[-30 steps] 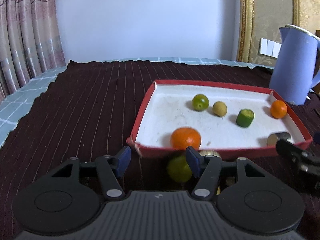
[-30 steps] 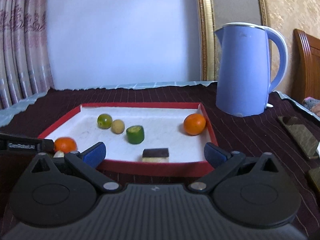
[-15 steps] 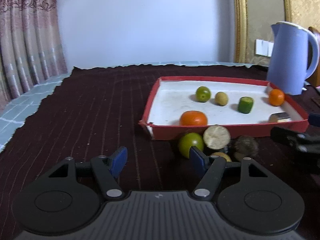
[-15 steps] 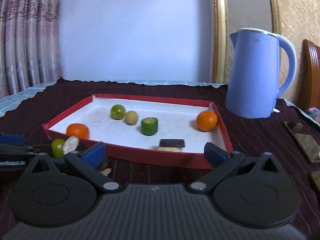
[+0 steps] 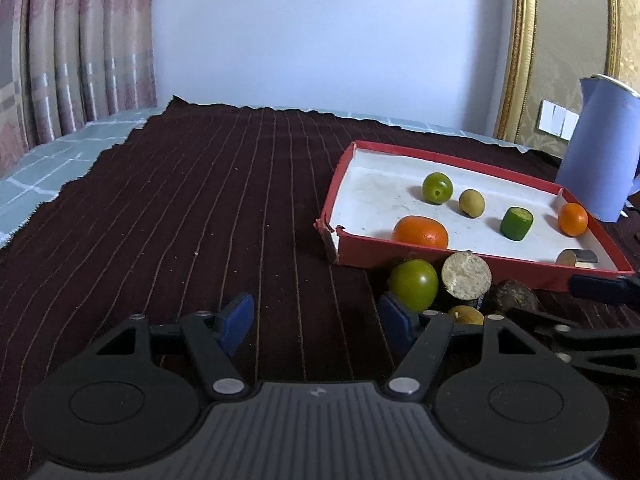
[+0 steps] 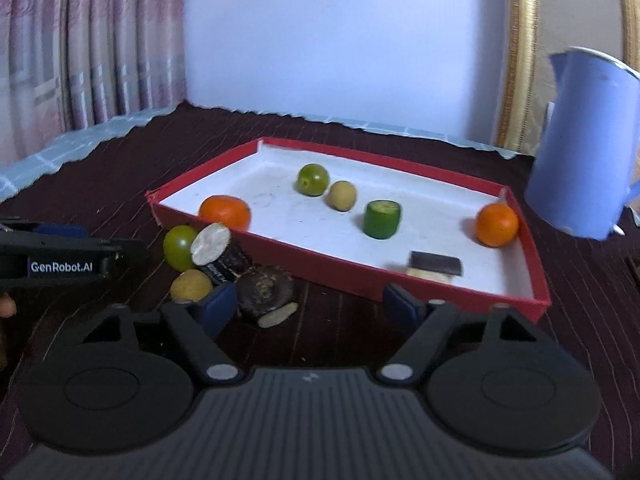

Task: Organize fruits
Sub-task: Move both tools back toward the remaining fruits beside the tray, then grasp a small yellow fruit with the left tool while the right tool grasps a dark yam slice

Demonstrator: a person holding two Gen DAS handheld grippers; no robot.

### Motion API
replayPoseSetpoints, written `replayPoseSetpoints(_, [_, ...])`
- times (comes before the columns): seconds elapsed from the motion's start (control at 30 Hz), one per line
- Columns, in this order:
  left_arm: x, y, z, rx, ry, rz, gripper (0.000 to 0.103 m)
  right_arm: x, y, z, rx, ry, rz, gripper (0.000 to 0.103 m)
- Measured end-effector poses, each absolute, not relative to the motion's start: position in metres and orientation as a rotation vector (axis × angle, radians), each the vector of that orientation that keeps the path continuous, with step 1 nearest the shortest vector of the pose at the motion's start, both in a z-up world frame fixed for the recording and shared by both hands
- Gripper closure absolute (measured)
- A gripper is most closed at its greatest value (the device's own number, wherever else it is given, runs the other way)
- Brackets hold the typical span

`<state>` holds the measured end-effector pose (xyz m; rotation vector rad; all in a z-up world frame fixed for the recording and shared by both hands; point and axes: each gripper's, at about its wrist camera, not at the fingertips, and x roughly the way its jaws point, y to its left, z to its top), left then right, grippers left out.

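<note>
A shallow red cardboard tray with a white floor (image 6: 532, 264) sat toward the table's right side on a dark maroon striped cloth (image 5: 192, 216). Inside it lay a flattened orange tangerine (image 6: 225, 212) against the near wall, a round green citrus (image 6: 313, 179), a small tan fruit (image 6: 342, 195), a green cut cylinder of fruit (image 6: 382, 219), a second round orange (image 6: 497, 225) in the far right corner, and a dark-skinned pale slice (image 6: 435, 267).

Just outside the tray's near wall a cluster touched together: a green round fruit (image 5: 413, 284), a dark-skinned stub with a pale cut face (image 5: 466, 273), a small yellow fruit (image 6: 191, 285) and a dark brown rough lump (image 6: 265, 290) (its kind unclear).

The left tool (image 5: 316, 323) hung released, holding nothing, above bare cloth reaching to the table's left edge. The right tool (image 6: 308, 309) was likewise spread wide and empty before the tray. A pale blue kettle (image 6: 580, 152) stood beyond the tray's right wall.
</note>
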<state>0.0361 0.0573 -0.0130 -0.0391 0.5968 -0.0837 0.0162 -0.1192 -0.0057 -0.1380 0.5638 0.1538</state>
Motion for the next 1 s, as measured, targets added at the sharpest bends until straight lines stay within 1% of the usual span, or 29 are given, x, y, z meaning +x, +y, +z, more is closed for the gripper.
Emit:
replayPoseSetpoints(0.07, [0.036,0.057,-0.013,-0.037,0.594,-0.090,0.034,0.023,-0.114,-0.007,-0.155,0.590,0.173,0.034])
replayPoseSetpoints(0.17, [0.034,0.055,-0.013,-0.028,0.589,-0.102,0.034,0.027,-0.108,-0.009,-0.181,0.603,0.197,0.034])
replayPoseSetpoints(0.2, [0.034,0.053,-0.013,-0.018,0.591,-0.107,0.034,0.030,-0.106,-0.011,-0.188,0.612,0.200,0.037])
replayPoseSetpoints(0.27, [0.033,0.050,-0.013,-0.001,0.590,-0.116,0.034,0.037,-0.107,-0.014,-0.167,0.645,0.229,0.061])
replayPoseSetpoints(0.3, [0.032,0.049,-0.013,0.010,0.588,-0.124,0.034,0.037,-0.109,-0.014,-0.146,0.642,0.245,0.066])
replayPoseSetpoints(0.43, [0.028,0.041,-0.011,0.060,0.588,-0.173,0.034,0.027,-0.112,-0.011,-0.169,0.620,0.199,0.065])
replayPoseSetpoints(0.57, [0.017,0.032,-0.007,0.087,0.551,-0.235,0.034,0.009,-0.129,-0.006,-0.171,0.587,0.124,0.065])
replayPoseSetpoints(0.9, [0.032,-0.004,-0.011,0.103,0.648,-0.303,0.034,0.010,-0.162,-0.010,-0.070,0.589,0.068,0.065])
replayPoseSetpoints(0.93, [0.036,-0.006,-0.013,0.108,0.659,-0.288,0.035,0.010,-0.162,-0.010,-0.068,0.590,0.068,0.065])
replayPoseSetpoints(0.97, [0.039,-0.009,-0.016,0.110,0.671,-0.274,0.039,0.010,-0.162,-0.010,-0.067,0.589,0.068,0.065])
replayPoseSetpoints(1.0, [0.042,-0.011,-0.018,0.109,0.688,-0.269,0.046,0.010,-0.162,-0.010,-0.068,0.589,0.066,0.065])
